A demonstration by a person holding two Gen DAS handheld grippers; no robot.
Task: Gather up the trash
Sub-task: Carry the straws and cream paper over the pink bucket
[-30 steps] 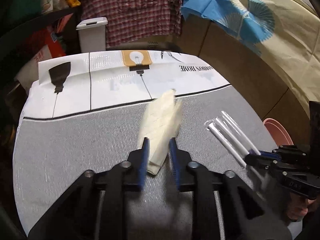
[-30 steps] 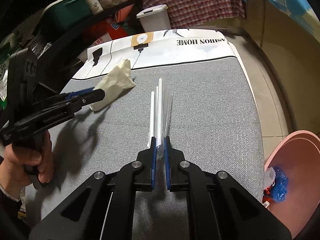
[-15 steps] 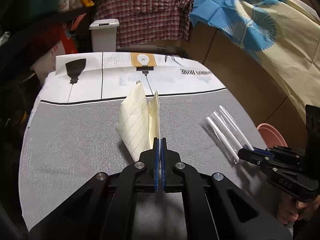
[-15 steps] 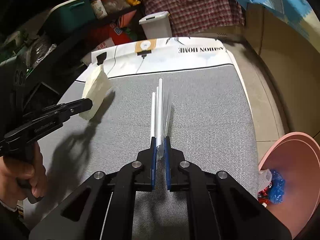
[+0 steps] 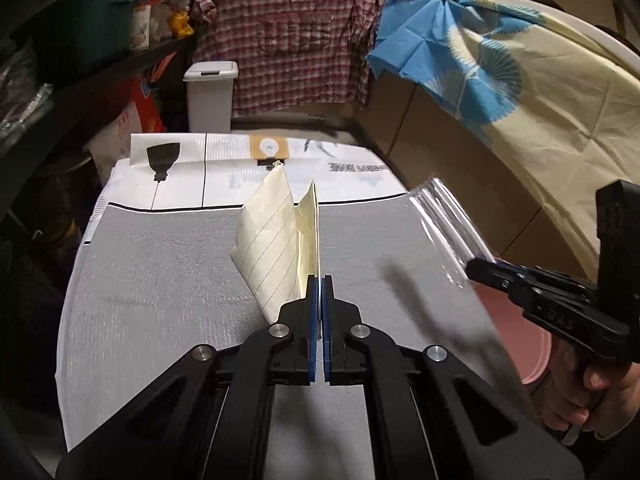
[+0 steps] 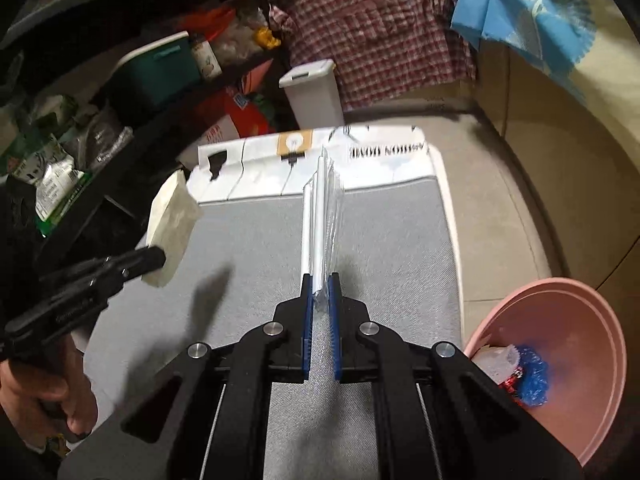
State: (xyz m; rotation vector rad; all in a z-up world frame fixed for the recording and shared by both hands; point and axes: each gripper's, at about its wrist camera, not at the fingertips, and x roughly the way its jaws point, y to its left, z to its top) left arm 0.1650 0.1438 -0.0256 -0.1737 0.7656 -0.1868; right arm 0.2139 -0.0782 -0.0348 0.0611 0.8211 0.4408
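My left gripper (image 5: 319, 280) is shut on a folded cream lined paper (image 5: 276, 240) and holds it up above the grey table mat (image 5: 160, 280). The paper also shows in the right wrist view (image 6: 172, 232), held by the left gripper (image 6: 154, 258). My right gripper (image 6: 320, 280) is shut on a clear plastic packet of white straws (image 6: 322, 216), lifted off the mat. In the left wrist view the packet (image 5: 448, 220) sticks out from the right gripper (image 5: 476, 266).
A pink bin (image 6: 568, 344) with blue and white trash inside stands on the floor to the right of the table. A white lidded bin (image 5: 210, 96) stands behind the table. Shelves with clutter (image 6: 80, 140) are at the left.
Both grippers have risen: the paper is higher off the mat, and the straw packet, which lay on the mat, is now lifted in the right gripper.
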